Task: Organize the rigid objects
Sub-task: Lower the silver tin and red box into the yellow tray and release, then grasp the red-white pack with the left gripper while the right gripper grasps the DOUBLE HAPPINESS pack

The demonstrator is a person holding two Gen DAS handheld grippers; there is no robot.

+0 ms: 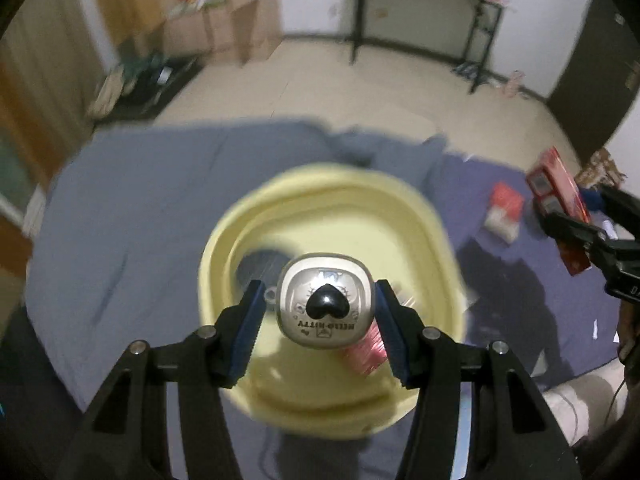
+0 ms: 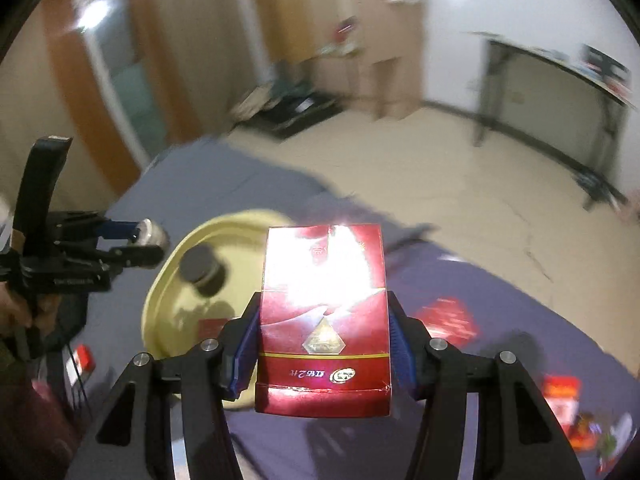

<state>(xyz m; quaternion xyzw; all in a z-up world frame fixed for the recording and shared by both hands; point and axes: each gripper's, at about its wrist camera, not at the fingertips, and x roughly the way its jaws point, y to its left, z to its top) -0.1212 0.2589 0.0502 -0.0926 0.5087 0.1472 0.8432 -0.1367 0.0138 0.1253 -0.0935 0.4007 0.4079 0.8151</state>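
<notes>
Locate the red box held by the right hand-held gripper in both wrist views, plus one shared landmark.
Left wrist view: the red box sits at the far right edge, tilted, clamped in the right hand-held gripper, above the blue sheet.
Right wrist view: the red box fills the centre foreground, pinched between the blue pads.
Shared landmark: the yellow basin, centre in the left view, left of centre in the right.

My right gripper (image 2: 322, 344) clamps a glossy red box (image 2: 324, 320) upright between its blue pads, above the purple cloth (image 2: 500, 304). To the left I see my left gripper (image 2: 150, 246) holding a small silver container (image 2: 151, 235) over the yellow basin (image 2: 168, 312), where a dark-lidded jar (image 2: 202, 270) sits.
</notes>
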